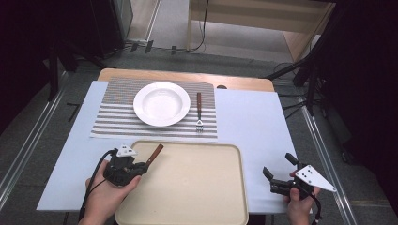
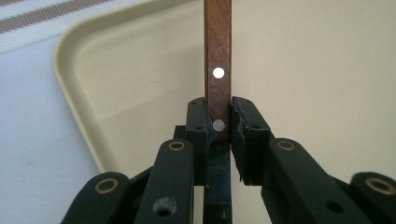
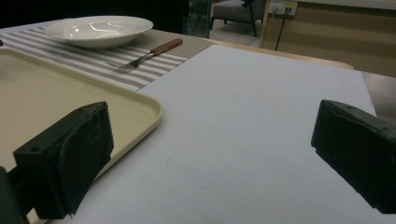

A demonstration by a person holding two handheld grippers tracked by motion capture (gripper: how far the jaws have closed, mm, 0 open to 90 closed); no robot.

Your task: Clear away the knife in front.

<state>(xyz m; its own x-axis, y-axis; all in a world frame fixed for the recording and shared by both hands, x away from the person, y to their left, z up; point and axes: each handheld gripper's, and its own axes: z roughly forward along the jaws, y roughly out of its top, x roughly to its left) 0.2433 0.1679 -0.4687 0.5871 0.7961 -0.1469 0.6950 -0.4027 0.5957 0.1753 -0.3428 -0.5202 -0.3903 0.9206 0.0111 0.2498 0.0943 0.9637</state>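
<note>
1. Left gripper (image 1: 141,167), at the near left corner of the beige tray (image 1: 197,187), pinches a wooden-handled utensil (image 2: 218,70); its working end is hidden.
2. Right gripper (image 1: 279,168), jaws spread, hovers over the white table cover (image 1: 248,126), right of the tray.
3. Far side: white plate (image 1: 162,103) and fork (image 1: 199,112) on a striped placemat (image 1: 117,117).

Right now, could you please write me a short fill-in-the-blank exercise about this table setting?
1. The left tool is shut on a utensil's wooden ____.
2. The fork lies on the striped placemat, to the right of the white ____.
3. The right tool hovers with its jaws ____.
4. The beige ____ lies nearest the person.

Missing words: handle; plate; open; tray
</note>
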